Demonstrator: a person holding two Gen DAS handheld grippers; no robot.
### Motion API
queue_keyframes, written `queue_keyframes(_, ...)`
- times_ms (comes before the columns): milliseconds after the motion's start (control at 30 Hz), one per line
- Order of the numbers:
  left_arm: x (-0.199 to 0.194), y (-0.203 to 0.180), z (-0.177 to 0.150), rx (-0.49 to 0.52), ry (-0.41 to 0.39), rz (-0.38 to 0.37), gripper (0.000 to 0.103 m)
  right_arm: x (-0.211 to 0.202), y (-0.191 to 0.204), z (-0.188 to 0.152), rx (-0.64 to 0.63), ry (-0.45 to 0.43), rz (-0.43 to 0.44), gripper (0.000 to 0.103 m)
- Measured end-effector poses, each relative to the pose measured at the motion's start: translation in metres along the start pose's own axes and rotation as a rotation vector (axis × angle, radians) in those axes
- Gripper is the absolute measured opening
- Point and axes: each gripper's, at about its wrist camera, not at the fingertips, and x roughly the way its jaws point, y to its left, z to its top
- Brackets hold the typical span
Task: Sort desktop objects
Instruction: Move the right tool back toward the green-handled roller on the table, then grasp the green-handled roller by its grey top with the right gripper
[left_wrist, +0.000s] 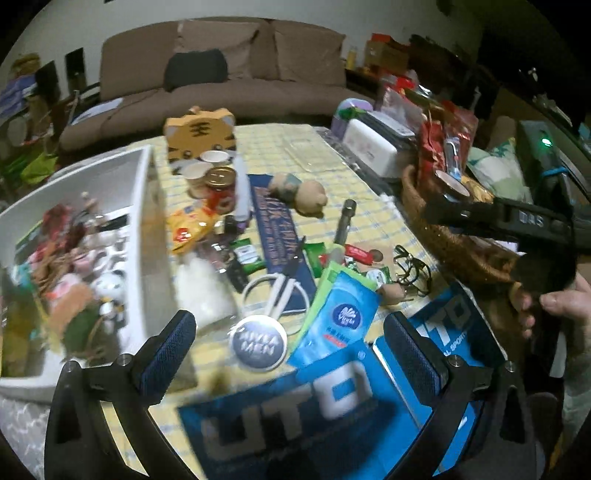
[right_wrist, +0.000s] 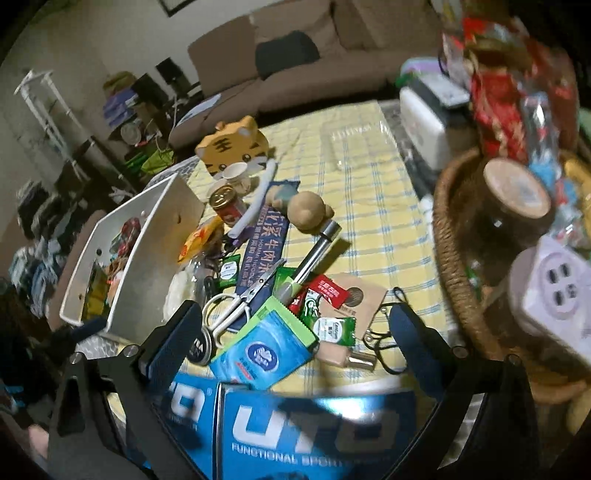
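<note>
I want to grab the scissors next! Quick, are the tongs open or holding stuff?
Left tongs: open, holding nothing.
Right tongs: open, holding nothing.

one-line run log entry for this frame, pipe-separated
phase: between picks | left gripper: open, empty, over round tin | right gripper: open, empty, over blue sachet | white bin: part filled | wicker basket: part filled

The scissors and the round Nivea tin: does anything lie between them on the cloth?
No. In the left wrist view the scissors' white handles reach almost to the Nivea tin; only bare checked cloth shows between.
</note>
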Motion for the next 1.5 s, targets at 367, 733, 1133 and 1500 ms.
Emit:
queue_keyframes(367,0.052,-0.01,0.023,0.058,0.053,-0.107,0.103,0.083,-0.025,0.03,0.157,0.103,0.117,0.093)
queue_keyframes(733,0.077,-0.022,0.024,0.147,0.121,-0.102,0.103,0.155,-0.047,0.053,0.25,0.234,0.076,0.059)
queue_keyframes(1133,0.091,-0.034,0.041,0.188,0.138,-0.059,0.103,0.131,-0.035,0.059,0.172,0.106,0.181,0.011)
queue_keyframes(1500,0.072,-0.022,0.077,0.093,-0.03,-0.088,0.103,0.027,0.058,0.065,-0.066,-0.07,0.314,0.008)
